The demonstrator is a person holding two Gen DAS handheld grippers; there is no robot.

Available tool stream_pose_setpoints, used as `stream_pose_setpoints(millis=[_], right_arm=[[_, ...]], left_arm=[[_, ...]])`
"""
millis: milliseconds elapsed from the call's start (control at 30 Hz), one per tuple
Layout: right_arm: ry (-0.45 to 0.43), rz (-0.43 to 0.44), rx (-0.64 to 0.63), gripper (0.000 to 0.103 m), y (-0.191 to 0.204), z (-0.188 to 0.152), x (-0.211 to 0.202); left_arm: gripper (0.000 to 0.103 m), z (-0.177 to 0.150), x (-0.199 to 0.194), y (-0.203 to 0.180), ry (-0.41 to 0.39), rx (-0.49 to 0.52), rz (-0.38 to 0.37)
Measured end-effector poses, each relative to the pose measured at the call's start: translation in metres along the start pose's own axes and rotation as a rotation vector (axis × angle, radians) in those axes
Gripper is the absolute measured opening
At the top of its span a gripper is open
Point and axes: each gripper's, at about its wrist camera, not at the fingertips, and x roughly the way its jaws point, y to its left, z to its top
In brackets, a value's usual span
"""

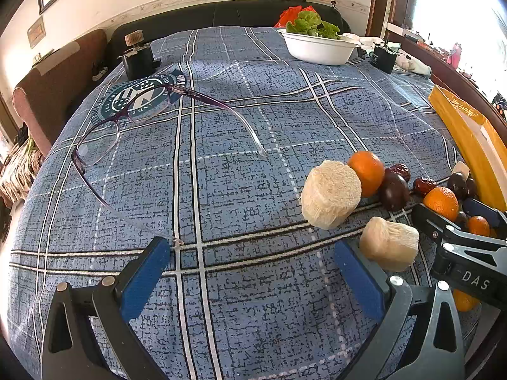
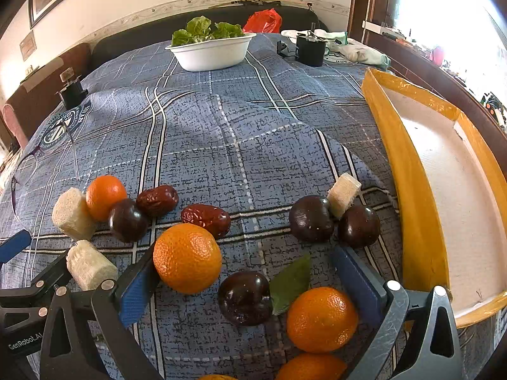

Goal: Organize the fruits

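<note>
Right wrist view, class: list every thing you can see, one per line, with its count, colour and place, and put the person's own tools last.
Oranges: four clear, a fifth at the bottom edge; orange; near cloth.
Plums: four, dark purple, among the oranges.
Red dates: two, red-brown, centre-left.
Cane-like chunks: three, pale cream, two left, one right.
Leaf: one, green, between plum and orange.
Tray: one, yellow-edged, right.
Bowl: one, white, holding greens, far.
Glasses: one, purple, left.
Left claw: blue pads, left edge.
Right claw: open, bottom.
</note>
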Motion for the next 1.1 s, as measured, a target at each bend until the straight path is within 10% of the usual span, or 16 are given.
stream_pose_setpoints(millis=[367,533,733,900,1100], right_arm=[[0.008,0.001,-0.006,0.103,0.000,0.000,0.001],[0.143,0.064,-0.086,0.103,-0.002,0.013,0.000],[0.047,0.120,-0.210,0.095,-0.010,0.013,-0.052],[-0.076,0.209,-0.084,0.094,-0.045,0.012,-0.108],[0.035,0.319,0.034,0.075,-0.072,0.011,-0.112]], left_arm=[[0.103,0.000,0.000,0.000,0.000,0.000,0.000],[0.103,0.000,0.000,0.000,0.000,0.000,0.000],[0.103,0.000,0.000,0.000,0.000,0.000,0.000],[0.103,0.000,0.000,0.000,0.001,0.000,0.000],[0.103,-0.003,-0.003,0.003,0.043,0.019,-0.015]])
